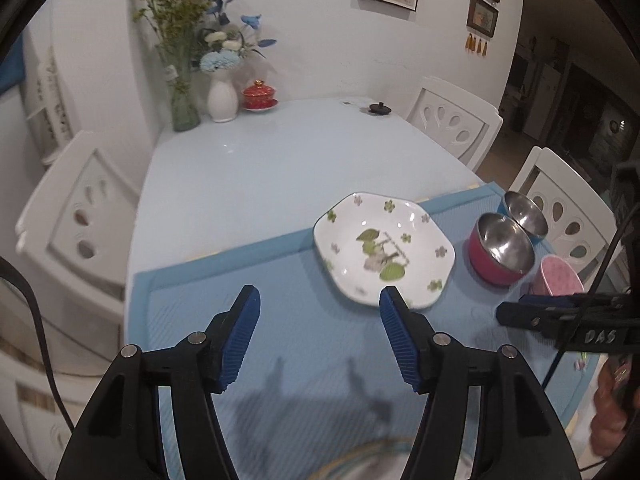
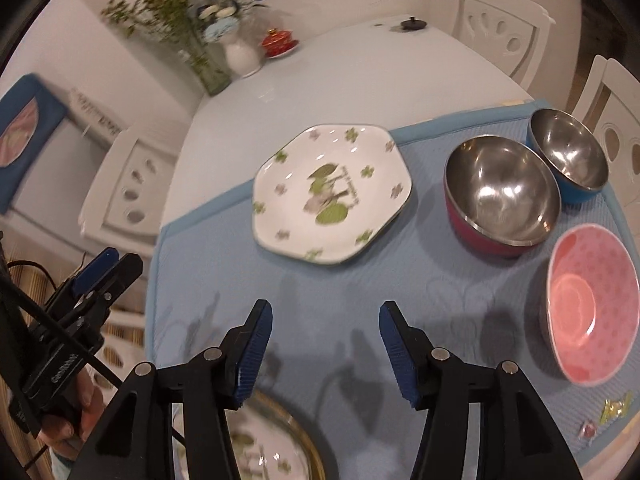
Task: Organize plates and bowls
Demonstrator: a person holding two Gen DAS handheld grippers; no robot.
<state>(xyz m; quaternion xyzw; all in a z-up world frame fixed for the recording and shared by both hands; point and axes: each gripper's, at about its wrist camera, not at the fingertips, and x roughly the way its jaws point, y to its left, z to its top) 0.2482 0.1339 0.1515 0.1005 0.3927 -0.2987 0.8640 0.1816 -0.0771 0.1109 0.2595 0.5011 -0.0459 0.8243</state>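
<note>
A white six-sided plate (image 1: 384,248) (image 2: 332,192) with green leaf print lies on the blue mat (image 1: 280,320) (image 2: 360,280). To its right stand a red steel-lined bowl (image 1: 502,252) (image 2: 500,196), a blue steel-lined bowl (image 1: 526,214) (image 2: 568,152) and a pink dotted bowl (image 1: 558,276) (image 2: 592,312). A gold-rimmed plate (image 2: 280,452) lies at the near edge, partly hidden under the right fingers. My left gripper (image 1: 320,304) (image 2: 120,264) hovers open and holds nothing, just short of the white plate. My right gripper (image 2: 326,308) (image 1: 508,310) is open over bare mat.
At the table's far end stand a glass vase of green stems (image 1: 184,100), a white vase (image 1: 222,98), a red lidded cup (image 1: 258,96) and a black lid (image 1: 379,109). White chairs (image 1: 76,216) (image 1: 456,120) ring the table. Small sweets (image 2: 612,408) lie on the mat.
</note>
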